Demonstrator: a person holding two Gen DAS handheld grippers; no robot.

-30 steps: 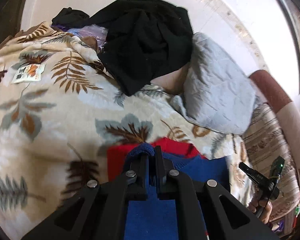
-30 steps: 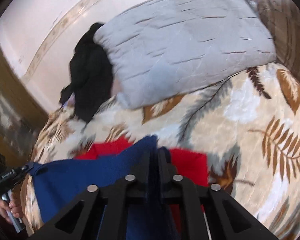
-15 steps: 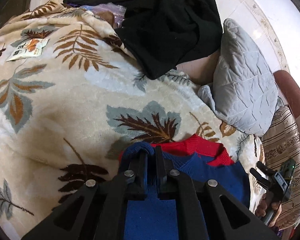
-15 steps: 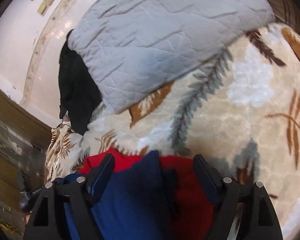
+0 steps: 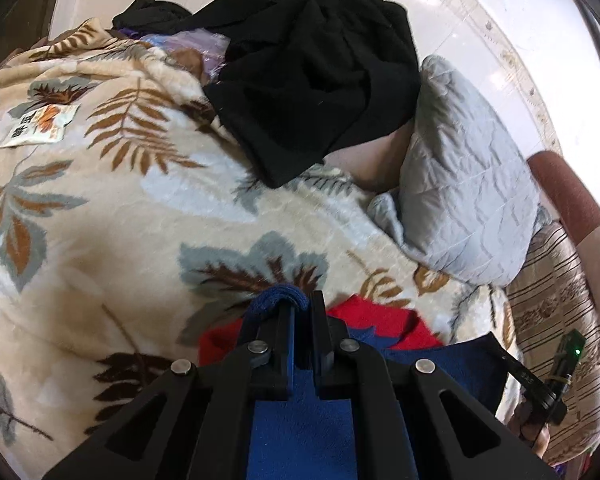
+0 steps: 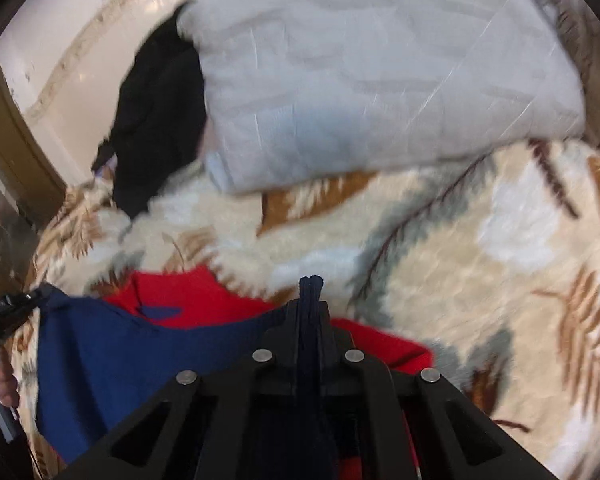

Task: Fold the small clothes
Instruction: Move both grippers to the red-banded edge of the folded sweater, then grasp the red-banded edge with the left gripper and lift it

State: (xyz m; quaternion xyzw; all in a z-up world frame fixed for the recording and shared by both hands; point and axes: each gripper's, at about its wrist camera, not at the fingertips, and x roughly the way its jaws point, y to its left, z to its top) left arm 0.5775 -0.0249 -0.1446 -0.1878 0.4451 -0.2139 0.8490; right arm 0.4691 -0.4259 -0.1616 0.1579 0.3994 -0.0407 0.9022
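Observation:
A blue garment [image 5: 300,420] hangs stretched between my two grippers, over a red garment [image 5: 372,316] that lies on the leaf-print blanket [image 5: 100,220]. My left gripper [image 5: 302,300] is shut on a rolled blue edge. In the right wrist view my right gripper [image 6: 310,284] has its jaws closing, with the pads pressed on a bunched fold of the blue garment [image 6: 112,348]. The red garment [image 6: 188,292] shows behind it. The left gripper [image 6: 4,304] holds the far corner at the left edge of that view, with a hand [image 6: 2,376] below it.
A heap of black clothes [image 5: 312,72] and a grey quilted pillow [image 5: 460,200] lie at the back of the blanket. A small printed packet [image 5: 40,126] rests at the far left. A striped cushion [image 5: 552,320] borders the right side.
Half a second ago the right jaws stood wide around the blue cloth; now they are shut on it again. Both grippers have sunk a little toward the blanket.

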